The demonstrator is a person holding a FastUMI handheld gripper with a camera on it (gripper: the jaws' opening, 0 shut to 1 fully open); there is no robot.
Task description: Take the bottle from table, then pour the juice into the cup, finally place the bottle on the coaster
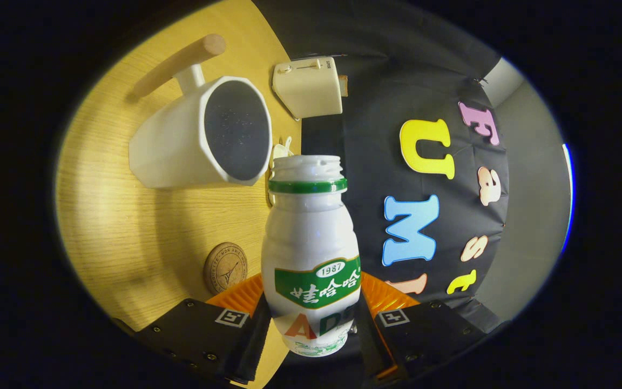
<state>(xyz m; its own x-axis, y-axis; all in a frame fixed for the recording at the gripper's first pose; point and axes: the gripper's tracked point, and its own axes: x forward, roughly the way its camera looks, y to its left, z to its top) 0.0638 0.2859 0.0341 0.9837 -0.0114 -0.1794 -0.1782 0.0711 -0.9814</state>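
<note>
My gripper point(311, 319) is shut on a white bottle point(310, 237) with a green neck ring and green label; both fingers point(246, 329) press on its lower body. The bottle has no cap and its open mouth points away from me. The whole view is rolled sideways, so the bottle is tilted over. Beyond its mouth, a little to one side, stands a white cup point(203, 135) with a wooden handle and a dark inside; no liquid is seen flowing. A round brown coaster point(225, 268) lies on the wooden table point(116, 227) close beside the bottle's lower part.
A cream toaster point(308, 86) stands at the table's far edge behind the cup. A small white object point(281, 148) peeks out between cup and bottle mouth. The table's edge runs just behind the bottle, with the booth's black cloth wall beyond.
</note>
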